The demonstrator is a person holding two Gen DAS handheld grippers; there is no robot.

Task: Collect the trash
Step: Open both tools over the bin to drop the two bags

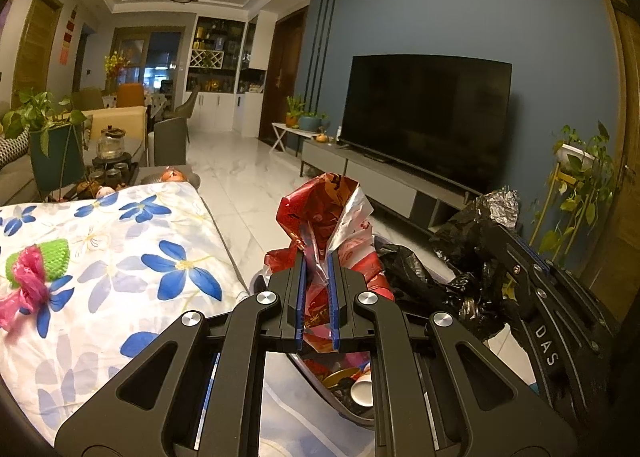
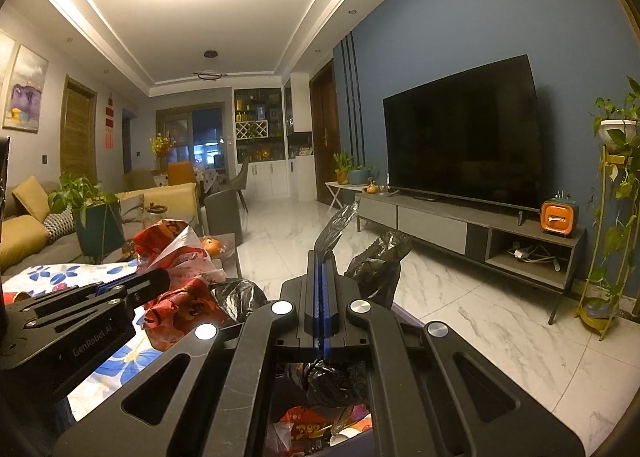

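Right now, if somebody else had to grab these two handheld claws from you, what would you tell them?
Left gripper: shut on the red wrapper, held up over the bin.
Right gripper: shut on the edge of the black bin bag, lifting it.
Bin: below both grippers, beside the flowered cloth; wrappers and a small cup already inside.
Done: some trash is binned.
Left: drop the red wrapper in, then fetch the pink bag and green foam net lying on the cloth, probably trash too.
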